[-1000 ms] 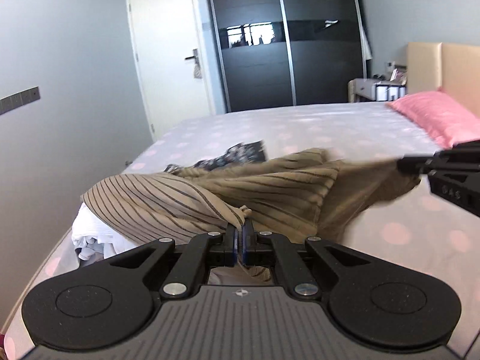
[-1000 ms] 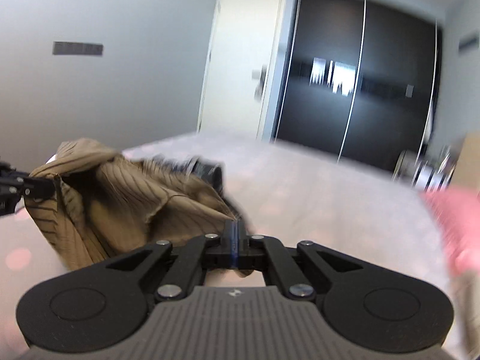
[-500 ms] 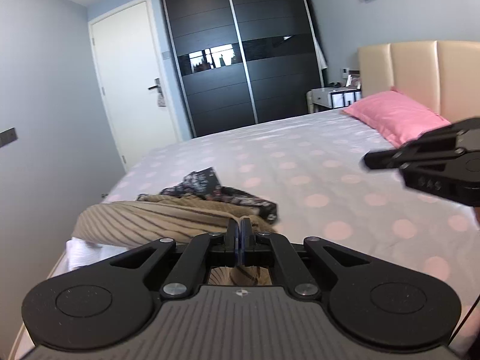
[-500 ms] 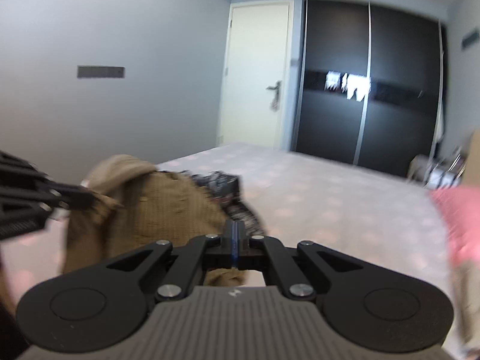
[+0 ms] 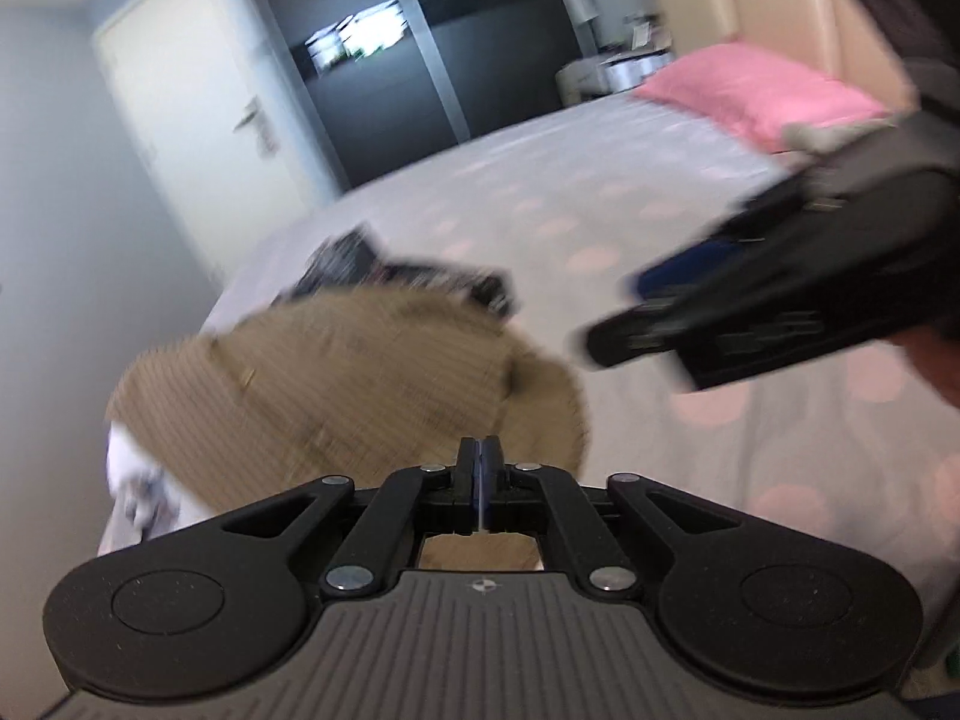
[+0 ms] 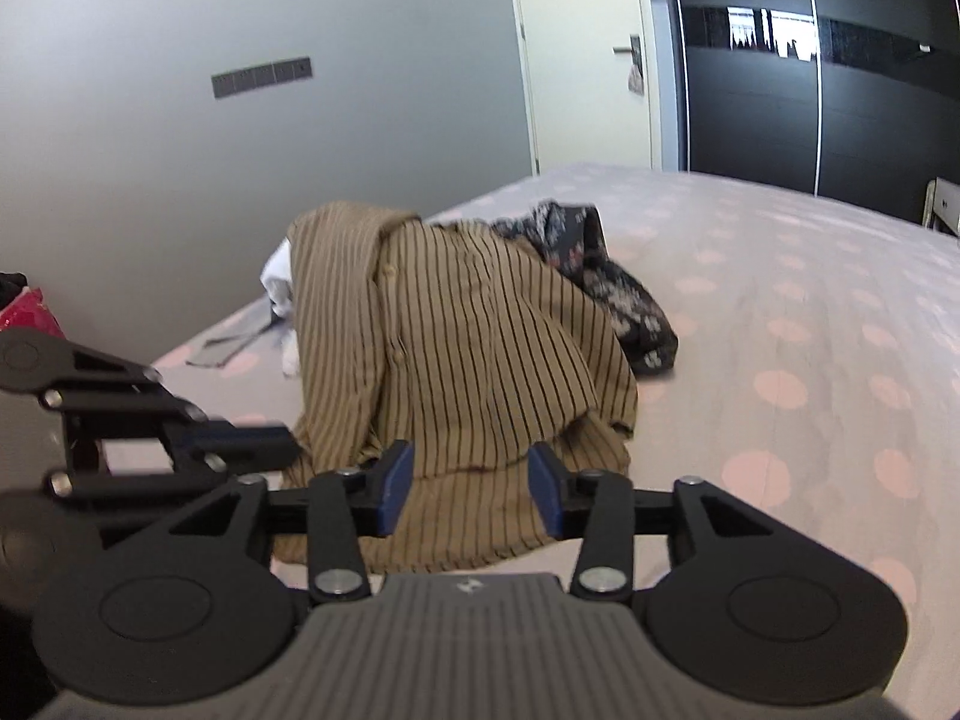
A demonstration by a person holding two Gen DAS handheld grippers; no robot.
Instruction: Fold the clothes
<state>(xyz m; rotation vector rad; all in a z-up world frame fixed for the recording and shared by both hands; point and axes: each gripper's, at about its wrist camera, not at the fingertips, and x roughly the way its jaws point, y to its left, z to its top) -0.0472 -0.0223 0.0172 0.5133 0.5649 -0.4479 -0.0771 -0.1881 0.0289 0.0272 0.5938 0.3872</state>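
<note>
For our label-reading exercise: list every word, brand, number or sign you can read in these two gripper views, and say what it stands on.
No readable words or numbers.
Small round crosshair mark, no letters: grey ribbed body of the left gripper.
Small pale emblem, too small to read: grey ribbed body of the right gripper.
Tan striped button shirt: no label visible.
Dark floral garment: pattern only.

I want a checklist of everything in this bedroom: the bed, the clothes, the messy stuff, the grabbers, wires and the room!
Surface: bed with pale pink-dotted sheet.
Job's things: tan shirt with dark stripes, heaped on the bed.
Clutter: dark floral garment behind the shirt; white cloth; pink pillow.
Grippers: left gripper jaws nearly together and opening, blurred at the shirt's near edge; right gripper opening, pads off the shirt.
Cables: nothing seen.
Surroundings: white door, black wardrobe, grey wall.
</note>
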